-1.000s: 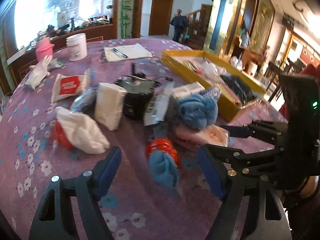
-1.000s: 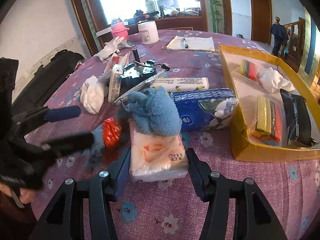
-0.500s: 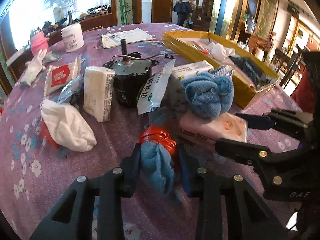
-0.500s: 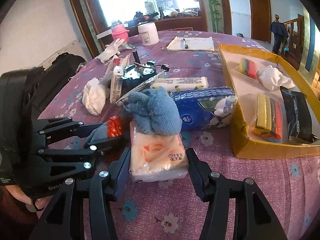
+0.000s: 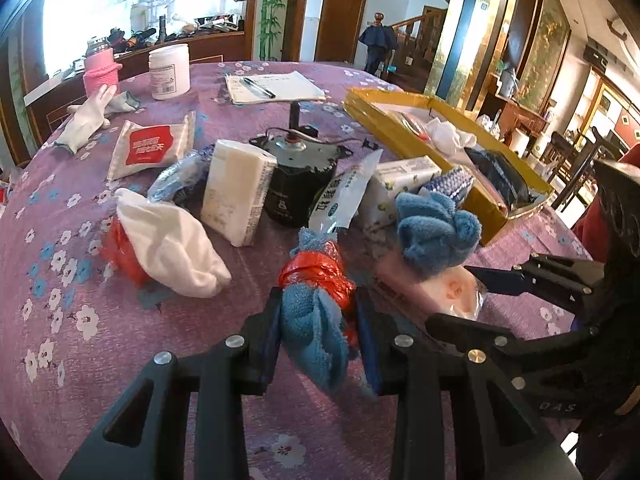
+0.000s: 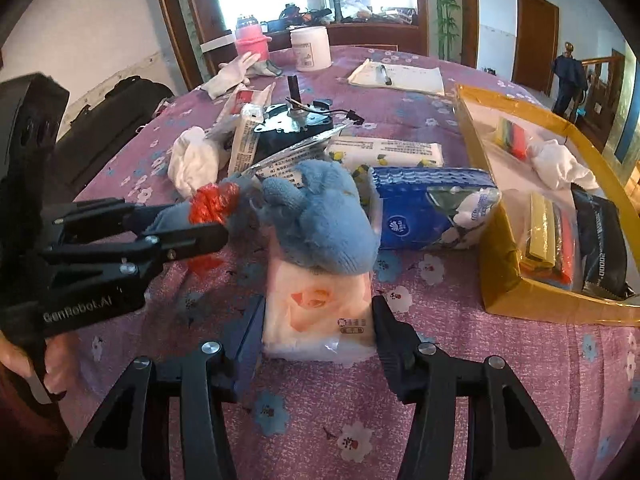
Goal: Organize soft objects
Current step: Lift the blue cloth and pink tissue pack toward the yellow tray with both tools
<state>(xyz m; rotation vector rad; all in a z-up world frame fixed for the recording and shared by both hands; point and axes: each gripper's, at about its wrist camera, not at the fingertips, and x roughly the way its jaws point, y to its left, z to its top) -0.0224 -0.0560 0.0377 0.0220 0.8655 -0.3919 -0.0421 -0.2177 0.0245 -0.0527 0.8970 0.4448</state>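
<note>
In the lower centre of the left wrist view the left gripper [image 5: 318, 336] clamps its pads on a blue cloth bundle [image 5: 314, 328] bound with red plastic, the cloth bulging out between the narrow jaws; in the right wrist view the same gripper enters from the left edge with the red-wrapped cloth at its tips. The right gripper [image 6: 318, 328] sits at the bottom centre of its own view, its jaws closing on a pink tissue pack [image 6: 320, 312] that lies flat on the purple flowered tablecloth [image 6: 460, 392]; the pads sit right at the pack's two sides, though whether they press it I cannot tell. A loose blue towel [image 6: 324, 220] rests on the far end of that pack; just beyond it, right of centre, lies a blue tissue pack [image 6: 428, 208]; a yellow tray [image 6: 520, 296] fills the right side, holding a white cloth [image 6: 560, 162] and coloured packets.
</note>
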